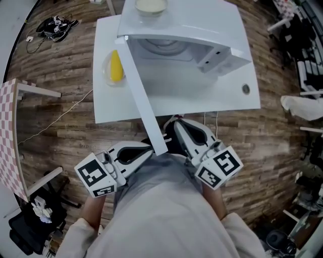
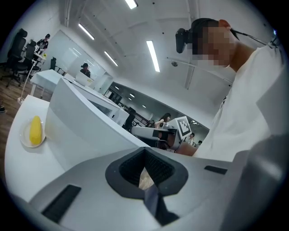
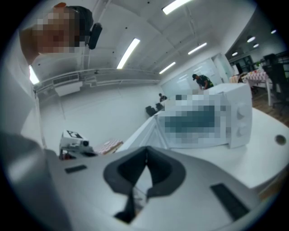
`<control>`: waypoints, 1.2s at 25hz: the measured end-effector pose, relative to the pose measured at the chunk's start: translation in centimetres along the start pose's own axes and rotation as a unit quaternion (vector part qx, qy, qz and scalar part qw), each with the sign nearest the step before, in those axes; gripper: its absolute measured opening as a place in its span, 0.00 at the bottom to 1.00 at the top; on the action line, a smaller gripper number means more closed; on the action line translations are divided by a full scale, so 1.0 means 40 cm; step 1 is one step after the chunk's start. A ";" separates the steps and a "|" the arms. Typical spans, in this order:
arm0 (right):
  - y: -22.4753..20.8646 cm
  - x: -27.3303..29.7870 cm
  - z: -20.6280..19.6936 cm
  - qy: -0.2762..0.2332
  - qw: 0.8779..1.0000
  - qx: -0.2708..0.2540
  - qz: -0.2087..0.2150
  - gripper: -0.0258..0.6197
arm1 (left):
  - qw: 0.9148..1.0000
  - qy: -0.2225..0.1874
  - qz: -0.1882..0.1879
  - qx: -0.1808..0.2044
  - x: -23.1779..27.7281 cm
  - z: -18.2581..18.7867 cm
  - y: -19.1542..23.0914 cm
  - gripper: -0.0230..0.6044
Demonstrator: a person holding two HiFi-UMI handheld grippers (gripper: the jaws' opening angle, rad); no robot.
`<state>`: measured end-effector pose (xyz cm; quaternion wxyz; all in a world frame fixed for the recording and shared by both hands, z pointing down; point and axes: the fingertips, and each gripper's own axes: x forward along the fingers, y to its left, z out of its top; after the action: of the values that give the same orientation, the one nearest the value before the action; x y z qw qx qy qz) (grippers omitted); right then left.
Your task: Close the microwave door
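**Microwave door standing wide open, both grippers empty**

From the head view, we are looking down on the microwave (image 1: 192, 30), which is sitting on a white table (image 1: 227, 98). Its door (image 1: 141, 95) is swinging far out toward us. The door's free end is showing between the left gripper (image 1: 144, 150) and the right gripper (image 1: 180, 130), and we are holding both of them low, near our body. A plate (image 1: 107, 75) carrying a yellow item (image 1: 115, 66) is lying on the table left of the door, and a bowl (image 1: 151, 6) is resting on top of the microwave.

In the left gripper view, we are seeing the left gripper (image 2: 145, 155) with its jaws pressed together on nothing. The door (image 2: 86, 131) is rising just beyond it, with the yellow item (image 2: 35, 131) to the left.

In the right gripper view, the right gripper (image 3: 145, 153) is likewise showing its jaws together and empty. The microwave (image 3: 239, 122) is standing ahead on the right and the door (image 3: 141, 133) is angling out from it.
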<state>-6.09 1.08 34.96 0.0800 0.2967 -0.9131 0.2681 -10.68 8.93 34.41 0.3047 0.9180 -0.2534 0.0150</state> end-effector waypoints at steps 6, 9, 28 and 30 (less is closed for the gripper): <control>-0.020 -0.027 -0.004 -0.008 1.000 0.006 -0.014 0.08 | 1.000 0.003 -0.009 0.000 0.025 0.001 -0.005 0.06; -0.025 -0.034 -0.005 -0.012 1.000 0.009 -0.017 0.08 | 1.000 0.007 -0.011 0.002 0.037 0.003 -0.006 0.06; -0.062 -0.077 0.001 -0.028 0.999 0.024 -0.036 0.08 | 0.999 0.019 -0.028 -0.001 0.100 0.013 -0.009 0.06; -0.070 -0.083 0.003 -0.030 0.998 0.026 -0.038 0.08 | 0.999 0.019 -0.029 -0.003 0.107 0.013 -0.009 0.06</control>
<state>-1.75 0.76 35.08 0.0548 0.3414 -0.8957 0.2796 -6.87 6.93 34.56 0.3127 0.9234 -0.2212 0.0233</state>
